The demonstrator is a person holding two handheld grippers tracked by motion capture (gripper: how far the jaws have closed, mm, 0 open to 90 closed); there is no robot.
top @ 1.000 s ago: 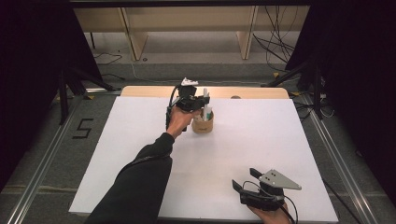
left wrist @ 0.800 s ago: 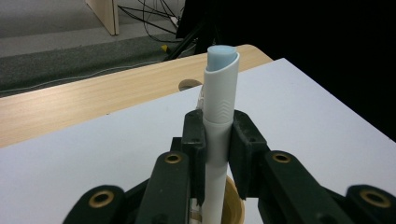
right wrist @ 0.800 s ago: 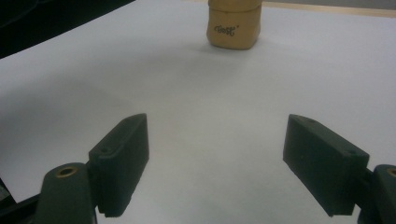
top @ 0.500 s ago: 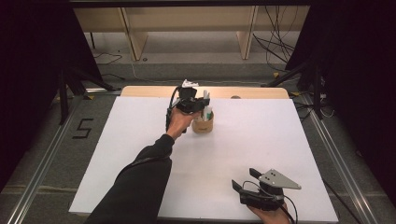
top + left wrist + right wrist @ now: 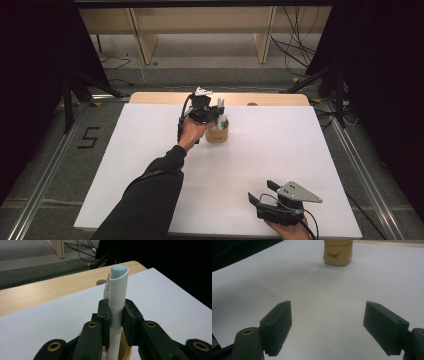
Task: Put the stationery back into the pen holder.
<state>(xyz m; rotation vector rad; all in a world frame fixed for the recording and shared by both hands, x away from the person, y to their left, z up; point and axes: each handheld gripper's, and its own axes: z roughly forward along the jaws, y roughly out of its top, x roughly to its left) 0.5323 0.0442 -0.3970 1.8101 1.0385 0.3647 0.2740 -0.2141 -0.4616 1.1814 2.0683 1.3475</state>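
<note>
1. Left claw (image 5: 216, 114), far side of the white worktop (image 5: 150, 150), sits above the tan cup (image 5: 217, 134). Its jaws are clamped on a white pen (image 5: 117, 302) with a pale blue tip, held upright
2. Left gripper view: pads grip the pen's barrel from both sides, and the lower end goes down past the cup's rim (image 5: 125, 350). I cannot tell whether the end touches the bottom. Something small and white is also inside the cup, too hidden to name
3. Judgement: the work is either dropping the pen into the cup or drawing it out, and the frames do not settle which. The pen is partly inside and not yet released, so the step is mid-way. Left to do: let go, or lift clear
4. The cup stands upright near the worktop's far edge, just beside the wooden strip (image 5: 150, 97). Right gripper view shows its printed side (image 5: 338, 255)
5. Right claw (image 5: 260, 200), near edge of the worktop, well apart from the cup. Jaws stand wide apart with nothing between them, bare worktop beneath. Idle as far as seen
</note>
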